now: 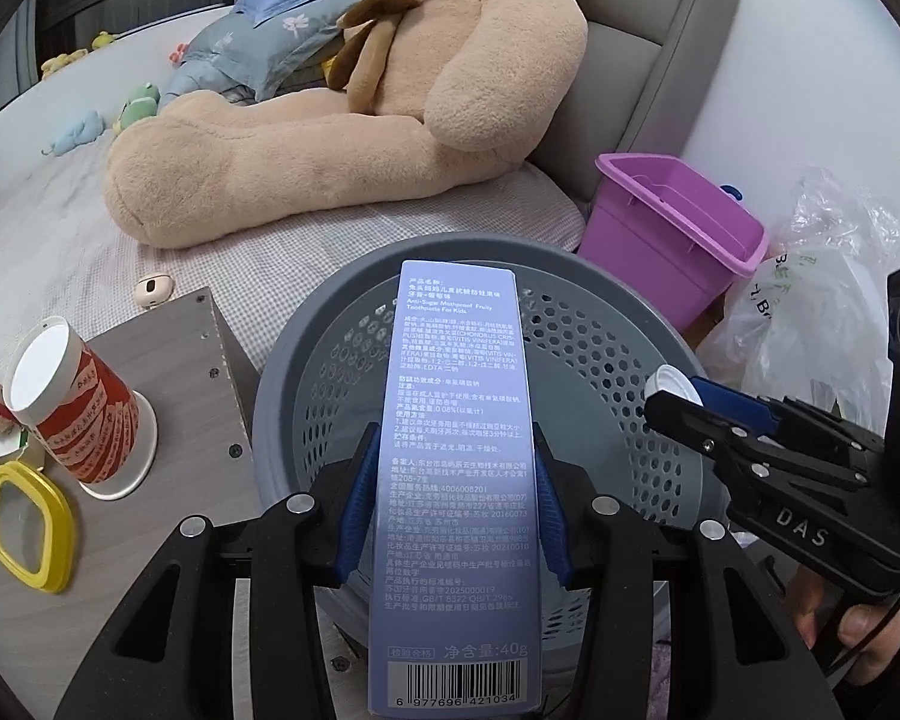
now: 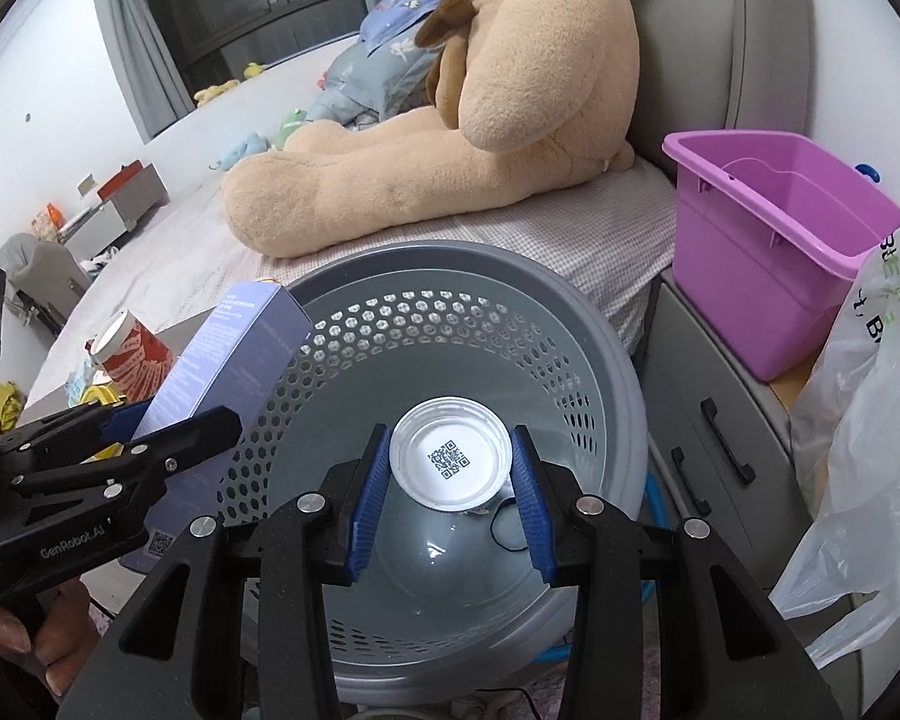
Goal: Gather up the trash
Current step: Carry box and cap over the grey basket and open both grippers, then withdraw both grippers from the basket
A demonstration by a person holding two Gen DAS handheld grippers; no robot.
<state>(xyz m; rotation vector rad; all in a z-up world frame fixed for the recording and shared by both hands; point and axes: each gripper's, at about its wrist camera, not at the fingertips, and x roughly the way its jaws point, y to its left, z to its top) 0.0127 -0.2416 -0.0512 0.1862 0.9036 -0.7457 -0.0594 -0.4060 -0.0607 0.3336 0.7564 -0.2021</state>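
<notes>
My left gripper (image 1: 450,498) is shut on a long lilac toothpaste box (image 1: 450,420), which points forward over the grey perforated bin (image 1: 600,372). The same box (image 2: 234,366) shows at the left of the right wrist view, tilted over the bin's rim (image 2: 510,282). My right gripper (image 2: 450,495) is shut on a small white plastic cup (image 2: 450,459), whose bottom with a QR code faces the camera above the bin's inside. In the left wrist view the right gripper (image 1: 684,402) reaches in from the right with the cup's white edge (image 1: 669,384) showing.
A red paper cup (image 1: 72,402) and a yellow frame (image 1: 27,525) lie on the grey side table (image 1: 180,348) at left. A purple tub (image 2: 774,252) and a clear plastic bag (image 2: 864,420) stand at right. A big plush bear (image 2: 450,138) sits on the bed behind.
</notes>
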